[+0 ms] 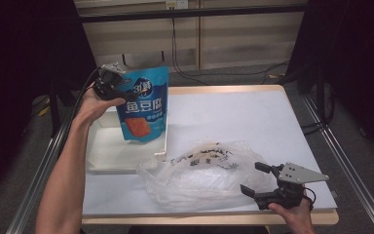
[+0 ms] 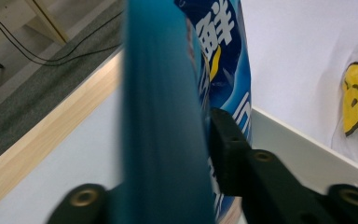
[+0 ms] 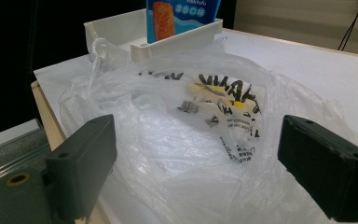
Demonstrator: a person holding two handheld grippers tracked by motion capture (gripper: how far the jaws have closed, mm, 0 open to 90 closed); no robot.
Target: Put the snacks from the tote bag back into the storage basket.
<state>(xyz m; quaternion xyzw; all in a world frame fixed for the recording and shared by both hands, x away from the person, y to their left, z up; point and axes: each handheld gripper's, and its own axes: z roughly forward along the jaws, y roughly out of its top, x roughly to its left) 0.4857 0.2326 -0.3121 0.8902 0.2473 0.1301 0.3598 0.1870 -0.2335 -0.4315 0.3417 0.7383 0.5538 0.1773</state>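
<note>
Pouch, blue snack bag with white characters and an orange food picture, hangs upright in the air over the white tray, its lower edge above the tray's right part and not clearly touching it. Left gripper pinches the pouch at its upper left corner; in the left gripper view the jaws are clamped on the pouch's edge, one black jaw pressed flat against the printed face. Left hand wraps the gripper body, wrist raised, forearm running bare from the bottom left of the high view up and slightly right, held well above the table. Cable trails from the gripper down the left side. Tray sits on the left part of the white table, with the table's wooden edge strip showing at the far side. Crumpled clear plastic bag with black print lies just right of the tray's near corner, touching it. Right gripper sits low at the bag's right end, jaws spread wide apart, nothing between them but the bag's film ahead. Right hand grips it from below at the table's near edge, grey plate on top.
</note>
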